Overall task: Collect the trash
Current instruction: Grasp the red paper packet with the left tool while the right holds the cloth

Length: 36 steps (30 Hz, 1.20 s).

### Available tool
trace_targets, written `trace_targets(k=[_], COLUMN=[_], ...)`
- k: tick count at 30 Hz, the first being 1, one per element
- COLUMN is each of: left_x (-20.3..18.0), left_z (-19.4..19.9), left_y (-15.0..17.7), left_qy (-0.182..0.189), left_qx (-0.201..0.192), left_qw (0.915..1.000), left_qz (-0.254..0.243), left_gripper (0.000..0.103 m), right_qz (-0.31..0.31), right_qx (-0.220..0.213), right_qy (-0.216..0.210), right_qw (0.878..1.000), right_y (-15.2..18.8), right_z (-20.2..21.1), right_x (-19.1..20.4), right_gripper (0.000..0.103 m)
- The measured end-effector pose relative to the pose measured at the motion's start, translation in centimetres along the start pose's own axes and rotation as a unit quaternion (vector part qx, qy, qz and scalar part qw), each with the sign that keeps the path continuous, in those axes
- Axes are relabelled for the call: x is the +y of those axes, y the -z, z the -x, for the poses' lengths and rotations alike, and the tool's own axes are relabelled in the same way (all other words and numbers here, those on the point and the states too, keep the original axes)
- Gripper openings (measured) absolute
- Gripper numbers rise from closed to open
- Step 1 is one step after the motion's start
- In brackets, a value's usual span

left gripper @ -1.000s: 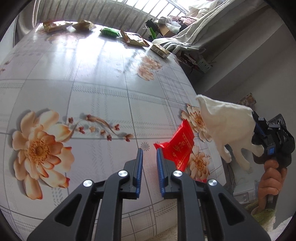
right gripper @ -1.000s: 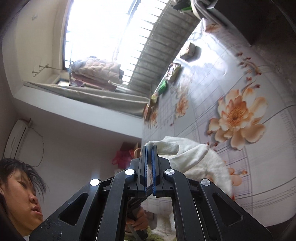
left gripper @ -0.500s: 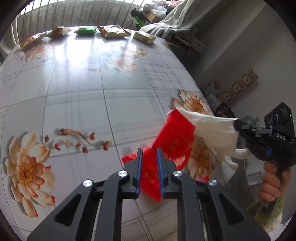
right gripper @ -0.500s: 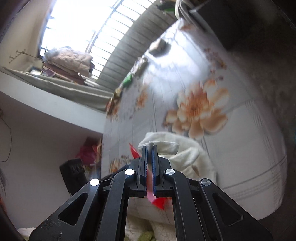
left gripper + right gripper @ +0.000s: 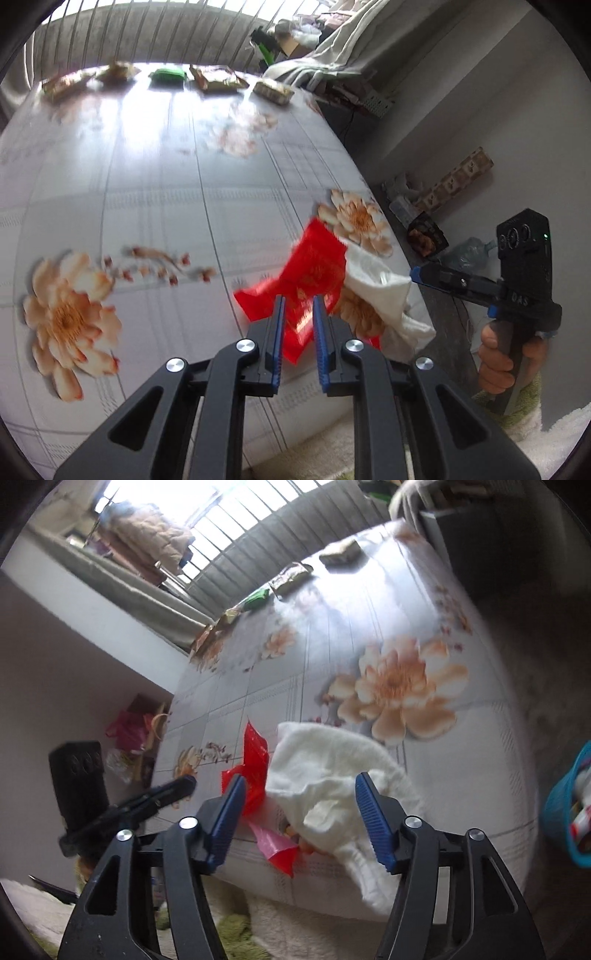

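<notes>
right gripper (image 5: 299,819): jaws just opened, spread, white cloth (image 5: 332,775) released | left gripper (image 5: 298,332): pinching red wrapper (image 5: 314,273) | wrapper uncovered, ready for binning

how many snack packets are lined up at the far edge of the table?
5 in the left wrist view: two tan ones at far left, a green packet, a brown one, a small box-like one at right. Blur may hide more.
</notes>
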<state>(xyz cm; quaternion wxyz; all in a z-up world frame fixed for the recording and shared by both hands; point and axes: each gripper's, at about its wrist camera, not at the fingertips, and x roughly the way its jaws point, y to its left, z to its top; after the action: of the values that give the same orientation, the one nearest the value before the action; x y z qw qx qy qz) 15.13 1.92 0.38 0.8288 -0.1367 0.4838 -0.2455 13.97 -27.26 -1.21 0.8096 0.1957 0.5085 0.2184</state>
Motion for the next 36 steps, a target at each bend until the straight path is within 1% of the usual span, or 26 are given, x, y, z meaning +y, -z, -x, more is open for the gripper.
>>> trace_targets(k=[2, 4, 6, 8, 11, 12, 13, 14, 16, 17, 19, 20, 22, 23, 25, 26, 28, 30, 32, 34, 36], left_x=[-0.1, -0.1, -0.3, -0.2, -0.1, -0.1, -0.1, -0.2, -0.5, -0.7, -1.2, -1.4, -1.8, -2.0, -2.1, -2.0, -1.8, -1.5, -1.6, -1.8, -1.9], left_z=[-0.1, -0.3, -0.7, -0.6, -0.9, -1.1, -1.2, -1.5, -2.2, -2.4, -3.5, -4.1, -5.2, -5.8, -6.4, -6.6, -6.7, -6.6, -6.3, -6.1, -5.9], left_y=[-0.7, -1.2, -1.6, -1.7, -2.0, -2.1, -2.1, -2.1, -2.2, -2.2, -2.4, -2.4, -2.3, -2.1, -1.7, -1.6, -1.0, -0.5, 0.2, 0.8, 1.1], left_qy=[-0.006, -0.012, -0.021, -0.028, -0.031, -0.032, -0.033, -0.034, -0.036, -0.036, -0.039, -0.046, -0.069, -0.086, -0.107, -0.109, -0.102, -0.095, -0.098, -0.099, -0.102], left_qx=[-0.007, -0.01, -0.013, -0.016, -0.016, -0.015, -0.013, -0.009, 0.001, 0.004, 0.016, 0.022, 0.035, 0.041, 0.049, 0.053, 0.063, 0.066, 0.062, 0.059, 0.056], left_qw=[0.9999, 0.9998, 0.9996, 0.9993, 0.9991, 0.999, 0.999, 0.9988, 0.9984, 0.9981, 0.9968, 0.9958, 0.9925, 0.9899, 0.9864, 0.986, 0.9878, 0.9897, 0.9903, 0.9903, 0.9907], left_qz=[-0.005, -0.009, -0.016, -0.02, -0.024, -0.026, -0.029, -0.033, -0.044, -0.049, -0.067, -0.077, -0.095, -0.105, -0.115, -0.114, -0.099, -0.083, -0.077, -0.077, -0.071], left_gripper=[0.014, 0.014, 0.016, 0.023, 0.03, 0.031, 0.033, 0.038, 0.044, 0.047, 0.051, 0.052, 0.052, 0.052, 0.052, 0.052, 0.052, 0.045, 0.037, 0.032, 0.029], right_qz=[0.017, 0.042, 0.065, 0.083, 0.108, 0.117, 0.119, 0.121, 0.121, 0.117, 0.101, 0.09, 0.067, 0.054, 0.036, 0.033, 0.03, 0.031, 0.03, 0.029, 0.027], right_qx=[0.007, 0.025, 0.046, 0.065, 0.072, 0.068, 0.067, 0.065, 0.059, 0.057, 0.052, 0.049, 0.043, 0.04, 0.036, 0.034, 0.031, 0.029, 0.028, 0.027, 0.024], right_qy=[0.02, 0.044, 0.066, 0.083, 0.117, 0.124, 0.13, 0.14, 0.154, 0.159, 0.161, 0.16, 0.158, 0.155, 0.147, 0.145, 0.144, 0.145, 0.145, 0.144, 0.143], right_qw=[1.0, 0.998, 0.995, 0.991, 0.985, 0.983, 0.982, 0.981, 0.979, 0.979, 0.98, 0.982, 0.984, 0.986, 0.988, 0.988, 0.989, 0.989, 0.989, 0.989, 0.989], right_y=[-0.4, -0.4, -0.3, 0.1, 0.6, 0.9, 0.9, 1.0, 1.1, 1.1, 1.1, 1.3, 1.1, 1.0, 0.9, 0.9, 1.0, 1.0, 1.0, 1.0, 1.2], right_z=[-0.6, -1.8, -3.4, -4.9, -6.3, -6.3, -6.5, -6.6, -6.4, -6.3, -5.9, -5.6, -5.0, -4.9, -4.7, -4.7, -4.6, -4.6, -4.6, -4.5, -4.4], right_x=[0.3, 0.7, 1.1, 1.4, 1.6, 1.7, 1.9, 2.0, 1.6, 1.4, 0.6, -0.1, -0.8, -1.3, -1.8, -1.9, -1.8, -1.9, -1.7, -1.9, -1.9], right_gripper=[0.068, 0.071, 0.073, 0.074, 0.074, 0.073, 0.069, 0.066, 0.053, 0.05, 0.039, 0.036, 0.025, 0.023, 0.021, 0.021, 0.02, 0.02, 0.02, 0.02, 0.02])
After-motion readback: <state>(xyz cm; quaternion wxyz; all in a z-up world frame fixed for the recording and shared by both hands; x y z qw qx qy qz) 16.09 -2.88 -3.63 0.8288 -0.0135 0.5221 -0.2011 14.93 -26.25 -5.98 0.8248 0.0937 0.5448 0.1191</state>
